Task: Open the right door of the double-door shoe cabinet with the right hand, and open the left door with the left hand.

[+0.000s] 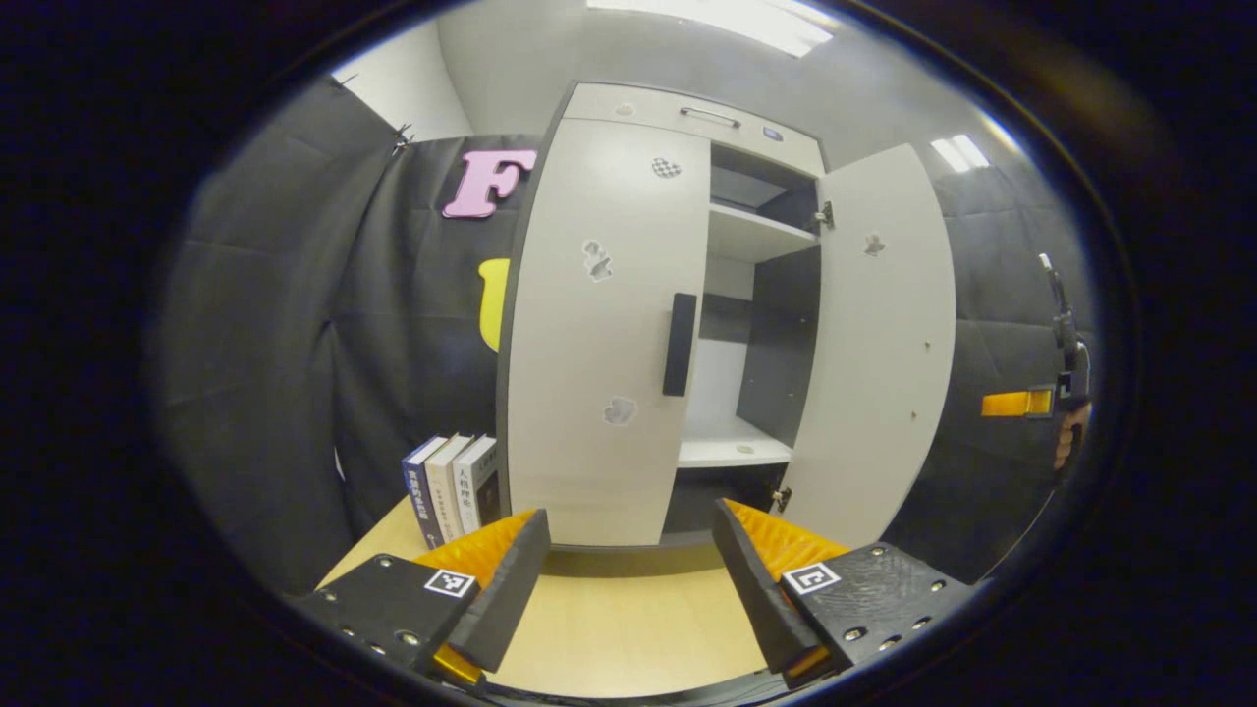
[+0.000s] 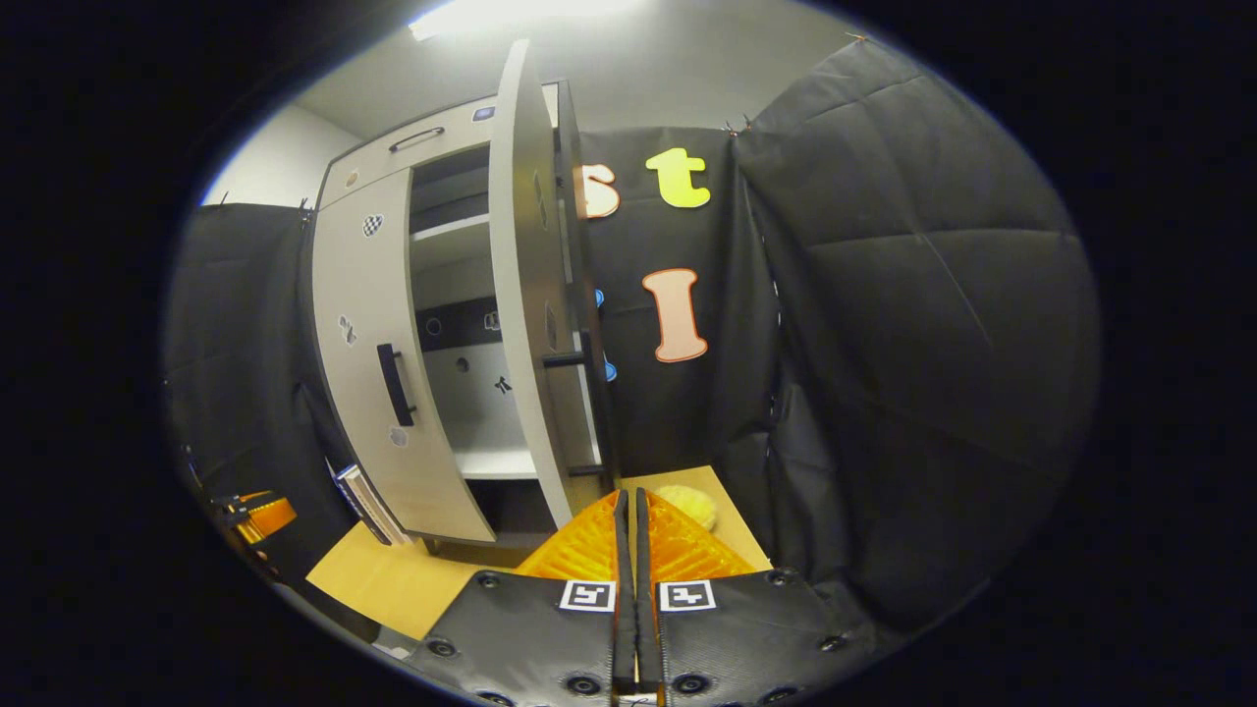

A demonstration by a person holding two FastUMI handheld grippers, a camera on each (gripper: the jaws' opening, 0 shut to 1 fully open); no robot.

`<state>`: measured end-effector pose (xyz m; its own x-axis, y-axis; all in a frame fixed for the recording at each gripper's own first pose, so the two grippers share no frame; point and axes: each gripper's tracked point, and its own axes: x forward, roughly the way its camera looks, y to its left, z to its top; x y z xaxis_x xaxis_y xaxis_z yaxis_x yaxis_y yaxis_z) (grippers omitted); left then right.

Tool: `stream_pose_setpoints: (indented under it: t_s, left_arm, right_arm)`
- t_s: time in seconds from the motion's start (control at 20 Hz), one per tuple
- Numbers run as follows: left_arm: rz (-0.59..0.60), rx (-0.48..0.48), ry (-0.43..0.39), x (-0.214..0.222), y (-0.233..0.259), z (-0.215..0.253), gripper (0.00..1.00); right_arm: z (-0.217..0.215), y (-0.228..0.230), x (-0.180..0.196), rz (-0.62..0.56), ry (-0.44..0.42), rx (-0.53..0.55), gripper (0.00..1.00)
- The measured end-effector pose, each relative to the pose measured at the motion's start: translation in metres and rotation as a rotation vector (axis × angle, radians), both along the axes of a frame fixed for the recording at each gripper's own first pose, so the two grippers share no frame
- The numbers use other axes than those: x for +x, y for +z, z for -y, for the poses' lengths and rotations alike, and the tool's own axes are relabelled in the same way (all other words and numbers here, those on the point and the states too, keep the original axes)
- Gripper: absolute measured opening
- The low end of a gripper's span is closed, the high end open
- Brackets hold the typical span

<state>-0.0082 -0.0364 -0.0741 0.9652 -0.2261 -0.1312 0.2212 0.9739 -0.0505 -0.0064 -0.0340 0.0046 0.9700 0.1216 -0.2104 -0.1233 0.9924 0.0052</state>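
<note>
A pale double-door shoe cabinet (image 1: pixel 687 113) stands on a wooden table (image 1: pixel 628 628). Its right door (image 1: pixel 879 344) is swung wide open, showing white shelves (image 1: pixel 732 450) inside. The left door (image 1: pixel 604 344) is closed, with a dark vertical handle (image 1: pixel 679 344) near its inner edge. My left gripper (image 1: pixel 628 550) is open, low in front of the left door and apart from it. In the right gripper view the open right door (image 2: pixel 525 295) is seen edge-on with its handle (image 2: pixel 570 359). My right gripper (image 2: pixel 629 511) is shut with nothing in it, just below that door's edge.
Three books (image 1: pixel 452 486) stand left of the cabinet on the table. A yellow soft object (image 2: pixel 687 506) lies on the table right of the cabinet. The other gripper and the hand holding it (image 1: pixel 1065 393) show far right. Black padded booth walls (image 2: pixel 913 344) close in on both sides.
</note>
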Motion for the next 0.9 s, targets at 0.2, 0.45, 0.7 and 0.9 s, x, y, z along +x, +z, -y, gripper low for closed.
stream_pose_setpoints:
  t_s: [0.2, 0.45, 0.7, 0.9]
  left_arm:
    - [0.039, 0.036, -0.01, 0.03, 0.009, 0.013, 0.97]
    - [0.07, -0.007, -0.012, 0.073, 0.029, 0.046, 0.99]
    - [0.124, 0.027, 0.0, 0.123, 0.053, 0.073, 0.98]
    - [0.121, 0.046, 0.018, 0.162, 0.051, 0.087, 0.97]
  right_arm:
    - [0.017, -0.005, 0.012, -0.014, -0.025, 0.061, 0.02]
    - [0.048, -0.002, 0.057, 0.023, -0.045, 0.092, 0.0]
    - [0.069, 0.002, 0.101, 0.05, -0.061, 0.041, 0.04]
    - [0.081, -0.01, 0.124, 0.053, -0.056, -0.05, 0.43]
